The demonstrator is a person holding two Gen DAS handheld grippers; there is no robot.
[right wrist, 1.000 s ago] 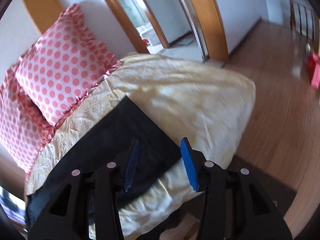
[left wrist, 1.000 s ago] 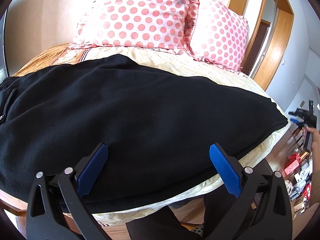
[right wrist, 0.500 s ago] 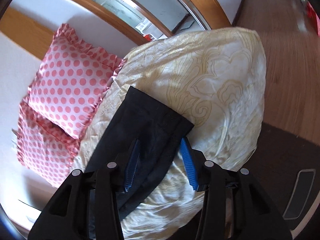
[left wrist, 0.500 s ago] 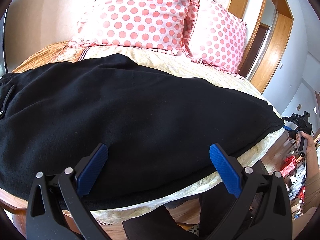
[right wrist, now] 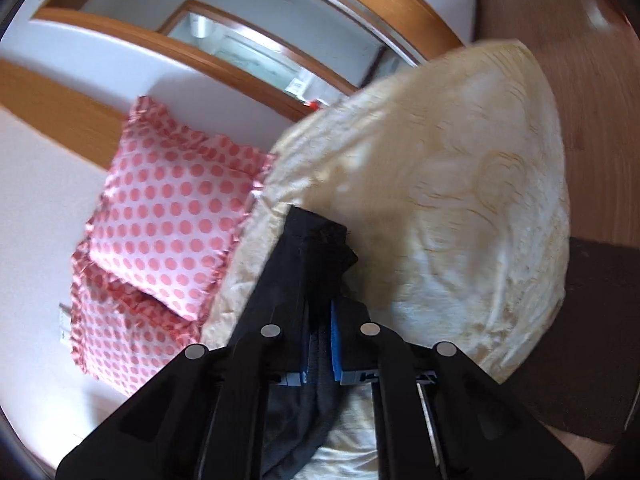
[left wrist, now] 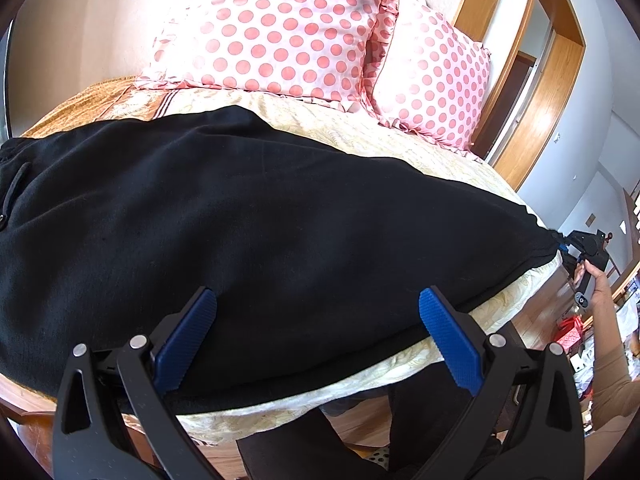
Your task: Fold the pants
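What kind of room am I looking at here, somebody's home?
Most likely a bedroom in a home. There is a bed with a cream patterned cover, two pink polka-dot pillows propped against the wall at its head, and a wood-framed doorway beside it. Black pants lie spread across the bed.

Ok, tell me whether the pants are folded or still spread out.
Spread out. The black pants lie flat along the bed; the right claw has just closed on the leg end.
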